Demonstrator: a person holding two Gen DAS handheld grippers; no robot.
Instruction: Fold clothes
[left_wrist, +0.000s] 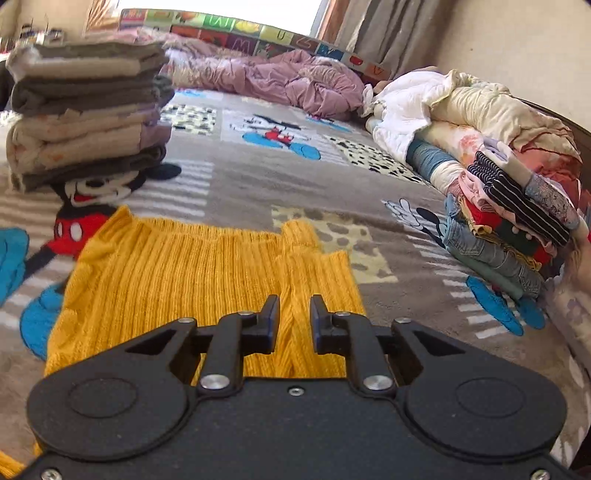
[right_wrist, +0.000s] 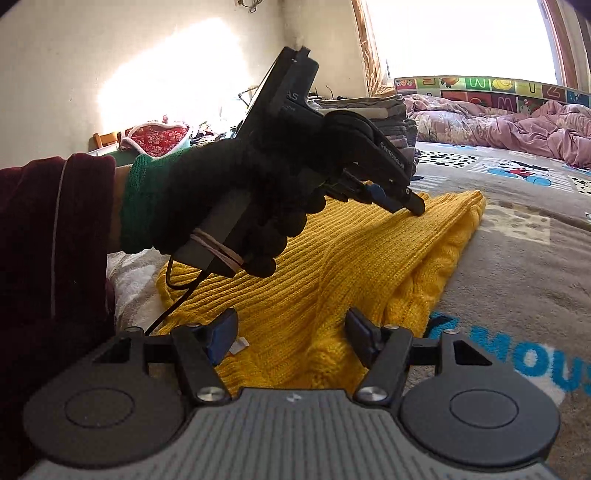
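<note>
We count two clothes stacks on the Mickey Mouse blanket: a grey-beige stack left, a colourful stack right. One yellow knit sweater lies between them. Our left gripper touches it, parted, empty; our right gripper hovers over it, spread wide.

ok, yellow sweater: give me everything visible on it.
The yellow sweater is a mustard rib knit with a cable-knit section along one edge. It lies flat on the cartoon-print blanket, partly folded, one layer over another. A small white tag shows near its closer edge. The left hand-held gripper tips rest on its top; the right hand-held gripper sits open above the near end.
</note>
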